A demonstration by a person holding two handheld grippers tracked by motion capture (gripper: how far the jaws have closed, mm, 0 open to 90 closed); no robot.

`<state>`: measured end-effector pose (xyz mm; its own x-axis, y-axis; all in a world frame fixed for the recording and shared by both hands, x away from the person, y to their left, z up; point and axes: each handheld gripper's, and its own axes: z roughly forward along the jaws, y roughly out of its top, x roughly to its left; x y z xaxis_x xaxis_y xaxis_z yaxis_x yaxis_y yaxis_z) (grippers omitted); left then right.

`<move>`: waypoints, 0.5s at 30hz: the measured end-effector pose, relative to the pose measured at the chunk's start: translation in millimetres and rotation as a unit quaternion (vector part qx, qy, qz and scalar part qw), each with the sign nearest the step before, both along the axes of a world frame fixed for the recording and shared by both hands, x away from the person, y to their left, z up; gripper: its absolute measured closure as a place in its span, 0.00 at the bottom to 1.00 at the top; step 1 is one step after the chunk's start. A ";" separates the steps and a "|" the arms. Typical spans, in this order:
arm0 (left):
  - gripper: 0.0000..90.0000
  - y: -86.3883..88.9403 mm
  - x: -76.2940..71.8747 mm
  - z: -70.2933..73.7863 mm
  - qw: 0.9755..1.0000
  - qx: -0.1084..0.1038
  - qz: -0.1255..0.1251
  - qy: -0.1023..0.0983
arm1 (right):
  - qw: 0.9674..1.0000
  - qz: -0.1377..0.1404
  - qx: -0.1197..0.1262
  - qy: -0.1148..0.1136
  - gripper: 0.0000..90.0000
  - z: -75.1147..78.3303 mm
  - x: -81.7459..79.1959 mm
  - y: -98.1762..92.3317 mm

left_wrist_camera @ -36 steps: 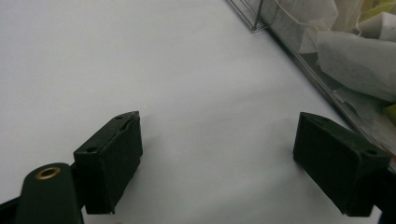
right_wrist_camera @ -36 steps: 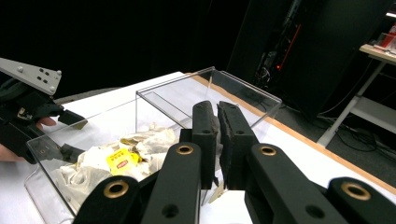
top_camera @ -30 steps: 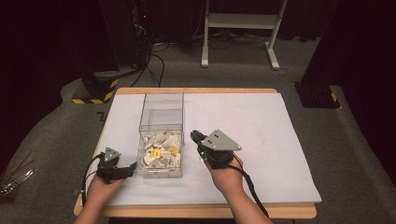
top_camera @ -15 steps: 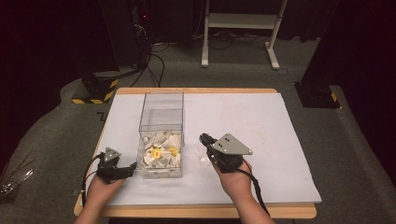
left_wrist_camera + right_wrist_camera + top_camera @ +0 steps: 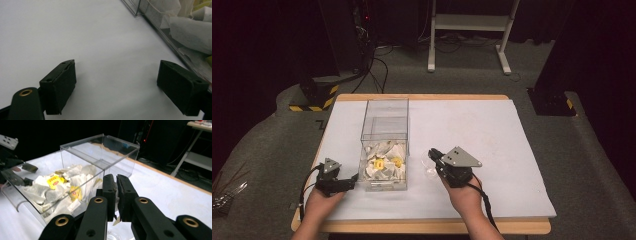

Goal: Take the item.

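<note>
A clear plastic box [image 5: 384, 125] stands on the white table cover, left of the middle, with several tea bags [image 5: 384, 165] heaped in its near end. My left gripper [image 5: 352, 181] rests on the cover against the box's left wall. It is open, with nothing between the jaws [image 5: 116, 66], and the box wall and tea bags [image 5: 190, 27] lie to its right. My right gripper [image 5: 432, 153] hovers just right of the box, shut [image 5: 116, 178]. A pale tea bag [image 5: 430, 171] hangs below its tips, and a scrap of it [image 5: 116, 220] shows between the jaws.
The white cover [image 5: 492, 135] stretches bare to the right and behind the box. The table's wooden front edge [image 5: 422, 226] is near the person's forearms. On the floor are a yellow-black striped base [image 5: 314, 95], a white stand [image 5: 467, 35] and a dark post base [image 5: 552, 100].
My right gripper has drawn back from the box's right wall, a little to the right and toward the person, still shut. The left gripper has stayed where it was.
</note>
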<state>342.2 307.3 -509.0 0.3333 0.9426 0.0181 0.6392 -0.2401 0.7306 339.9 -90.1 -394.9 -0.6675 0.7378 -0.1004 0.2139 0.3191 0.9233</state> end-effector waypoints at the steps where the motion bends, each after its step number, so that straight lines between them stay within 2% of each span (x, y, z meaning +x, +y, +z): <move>1: 0.18 0.0 0.0 0.0 1.000 0.000 0.000 0.000 | 1.000 -0.001 -0.001 0.004 0.95 -1.9 0.9 0.2; 6: 0.18 -0.2 -0.1 -0.1 1.000 -0.001 0.001 0.000 | 1.000 -0.002 -0.005 0.019 0.95 -11.4 6.6 3.0; 12: 0.18 -0.2 0.0 -0.1 1.000 -0.001 0.001 -0.001 | 1.000 -0.002 -0.008 0.026 0.95 -17.4 8.9 5.4; 15: 0.18 -0.2 0.0 -0.1 1.000 -0.001 0.001 -0.001 | 0.999 -0.005 -0.011 0.033 0.92 -20.4 10.8 5.1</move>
<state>342.2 307.1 -509.1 0.3318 0.9432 0.0164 0.6387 -0.2374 0.7319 350.7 -85.0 -415.3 -0.6651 0.7431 -0.0734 0.2773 0.3371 0.8997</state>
